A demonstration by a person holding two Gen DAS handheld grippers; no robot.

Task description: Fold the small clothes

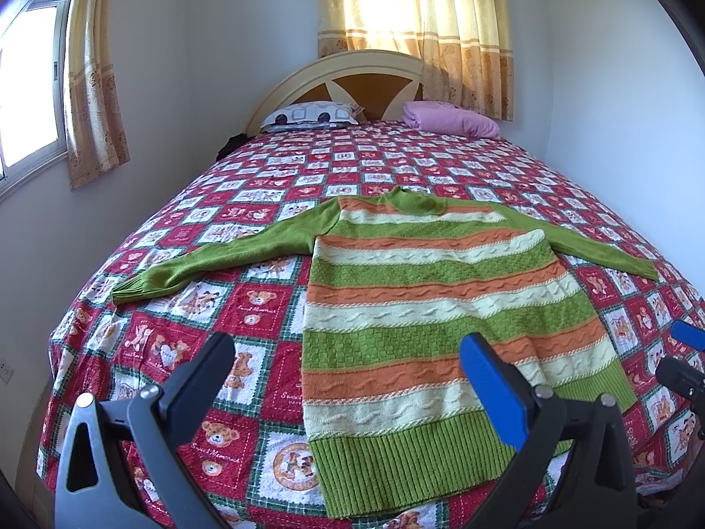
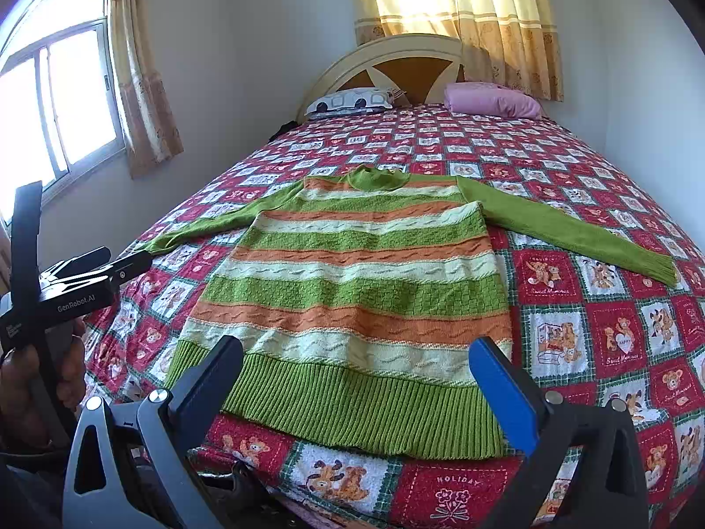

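Note:
A small knitted sweater (image 1: 423,308) with green, orange and cream stripes lies flat on the bed, hem towards me, both green sleeves spread out to the sides. It also shows in the right wrist view (image 2: 352,286). My left gripper (image 1: 348,374) is open and empty, hovering above the hem's left corner. My right gripper (image 2: 357,374) is open and empty, hovering just above the ribbed green hem (image 2: 352,410). The left gripper's body (image 2: 75,286) shows at the left edge of the right wrist view, and the right gripper's tip (image 1: 687,352) at the right edge of the left wrist view.
The bed has a red and white teddy-bear patchwork cover (image 1: 246,308). A patterned pillow (image 1: 313,114) and a pink folded blanket (image 1: 449,119) lie by the headboard (image 1: 343,75). Walls stand close on both sides, and a window (image 2: 66,101) is on the left.

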